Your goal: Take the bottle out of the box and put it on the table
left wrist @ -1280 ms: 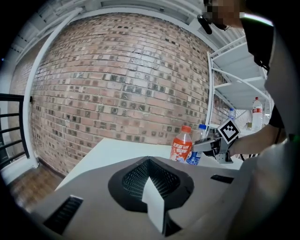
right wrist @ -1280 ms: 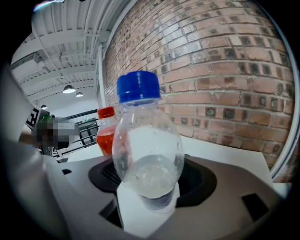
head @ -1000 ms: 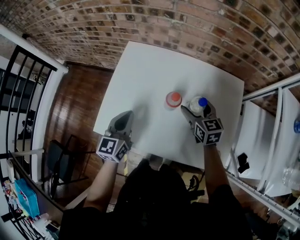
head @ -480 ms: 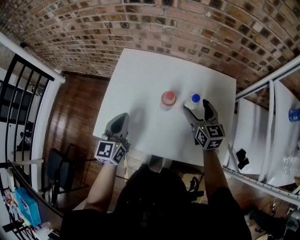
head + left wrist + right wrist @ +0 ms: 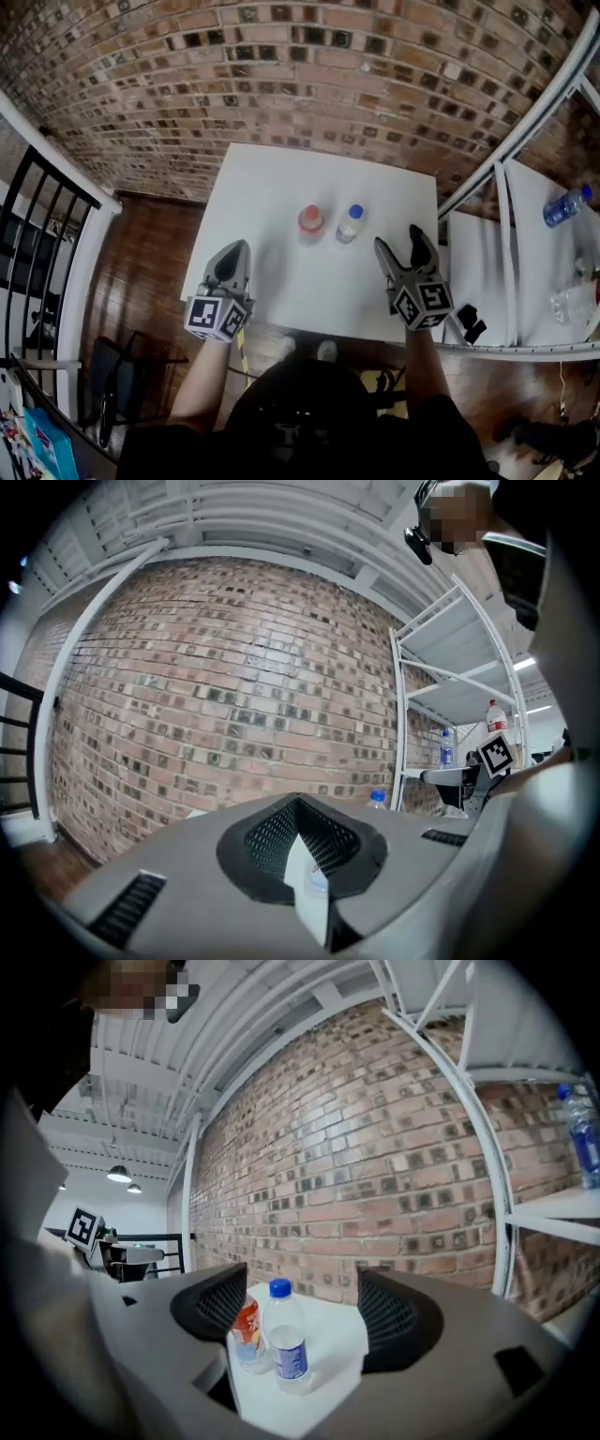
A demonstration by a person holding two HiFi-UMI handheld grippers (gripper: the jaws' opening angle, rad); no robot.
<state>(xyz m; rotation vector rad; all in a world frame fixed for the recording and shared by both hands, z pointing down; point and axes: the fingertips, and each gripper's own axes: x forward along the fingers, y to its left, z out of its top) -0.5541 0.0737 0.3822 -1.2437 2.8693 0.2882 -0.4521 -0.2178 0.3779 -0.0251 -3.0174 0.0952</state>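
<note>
Far left: black metal railing above a dark wooden floor.

Left gripper: held over the near left edge of the white rectangular table, pointing toward the red brick wall. In the left gripper view its jaws are pressed together with nothing between them. Only a sliver of table shows past the tips.

Table centre: a clear plastic bottle with a red cap stands upright. Just beside it, on its right, stands a clear plastic bottle with a blue cap and blue label, also upright. Whether the two bottles touch cannot be told. Both rest on the tabletop, clear of either gripper.

Right gripper: near the table's near right corner, drawn back from the blue-capped bottle. In the right gripper view the jaws stand wide apart and are closing. Both bottles show in the gap but stand ahead on the table, and neither pad touches them.

Far right: white metal shelf rack with another small blue-tinted bottle lying on it.
</note>
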